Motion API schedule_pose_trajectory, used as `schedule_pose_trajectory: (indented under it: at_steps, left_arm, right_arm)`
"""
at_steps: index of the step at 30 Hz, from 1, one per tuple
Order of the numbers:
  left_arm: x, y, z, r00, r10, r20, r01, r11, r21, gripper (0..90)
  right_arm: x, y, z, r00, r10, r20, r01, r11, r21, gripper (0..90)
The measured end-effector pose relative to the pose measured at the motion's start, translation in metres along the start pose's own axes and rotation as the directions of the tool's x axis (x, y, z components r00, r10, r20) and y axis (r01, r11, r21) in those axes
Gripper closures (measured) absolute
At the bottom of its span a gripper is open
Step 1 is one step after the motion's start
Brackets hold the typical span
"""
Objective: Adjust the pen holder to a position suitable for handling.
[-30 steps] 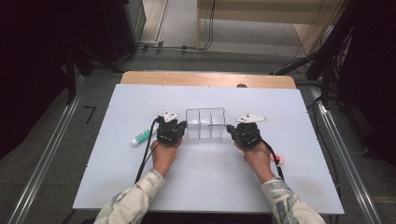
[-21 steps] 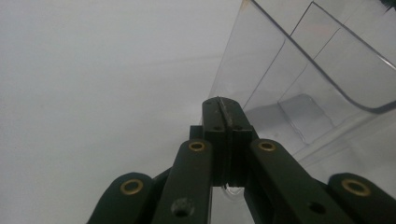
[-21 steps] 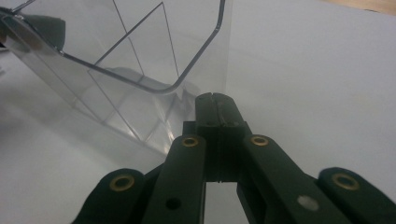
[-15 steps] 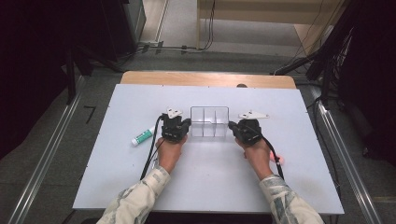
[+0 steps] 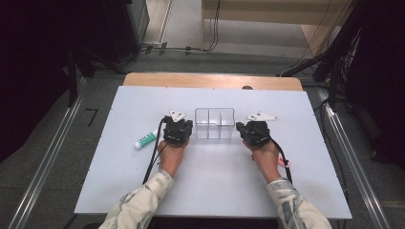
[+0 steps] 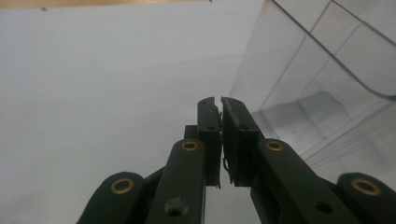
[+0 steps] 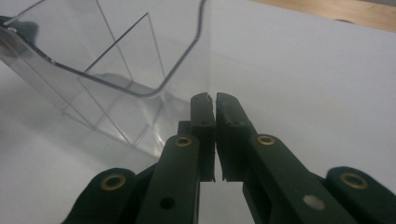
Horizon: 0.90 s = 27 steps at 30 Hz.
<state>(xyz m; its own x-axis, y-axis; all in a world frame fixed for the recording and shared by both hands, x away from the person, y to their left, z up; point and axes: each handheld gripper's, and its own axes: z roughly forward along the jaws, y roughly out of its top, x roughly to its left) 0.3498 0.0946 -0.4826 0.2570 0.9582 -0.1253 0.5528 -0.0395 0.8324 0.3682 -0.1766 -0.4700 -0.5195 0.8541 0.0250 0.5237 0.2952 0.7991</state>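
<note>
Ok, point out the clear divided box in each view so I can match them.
High view: clear divided box at table centre, between the two grippers.
Left gripper view: its wall at upper right.
Right gripper view: at upper left.
Shared landmark: the white tabletop beneath it.

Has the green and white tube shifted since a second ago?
No. The green and white tube lies just as far from the white table's left edge as before, at the same slant.

The person is wearing pale camouflage-patterned sleeves (image 5: 138, 210), gripping two black grippers showing brass rivets, grey three-cornered plates (image 5: 177, 115) and trailing black cables (image 5: 152, 162).
</note>
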Motion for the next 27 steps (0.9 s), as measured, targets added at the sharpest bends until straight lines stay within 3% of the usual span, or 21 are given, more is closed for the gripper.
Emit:
schedule_pose_trajectory:
  at_steps: [6,9,12,16,22,27]
  left_arm:
    - [0.019,0.000,-0.026,0.9999,-0.008,-0.006,0.008,0.9999,-0.012,69.8]
    - [0.022,0.000,-0.042,0.9993,0.036,-0.011,-0.036,0.9989,-0.029,68.4]
    - [0.026,-0.001,-0.054,0.9983,0.049,-0.032,-0.050,0.9983,-0.031,53.4]
    - [0.036,-0.009,-0.069,0.9947,0.048,-0.091,-0.051,0.9983,-0.028,34.1]
    - [0.053,-0.024,-0.091,0.9920,0.019,-0.125,-0.023,0.9992,-0.034,28.2]
    - [0.059,-0.034,-0.101,0.9942,0.005,-0.107,-0.006,0.9999,-0.014,25.2]
  right_arm:
    - [-0.020,0.000,-0.022,0.9989,0.047,-0.001,-0.047,0.998,-0.034,67.6]
    - [-0.025,-0.005,-0.034,0.9992,0.038,0.007,-0.038,0.998,-0.043,63.5]
    - [-0.031,-0.011,-0.046,0.9995,0.027,0.016,-0.027,0.999,-0.038,55.3]
    - [-0.042,-0.025,-0.060,0.9981,0.034,0.052,-0.034,0.999,-0.003,39.2]
    - [-0.069,-0.051,-0.082,0.9949,0.044,0.091,-0.045,0.999,0.007,32.3]
    - [-0.089,-0.066,-0.102,0.9884,0.094,0.119,-0.093,0.995,-0.021,25.8]
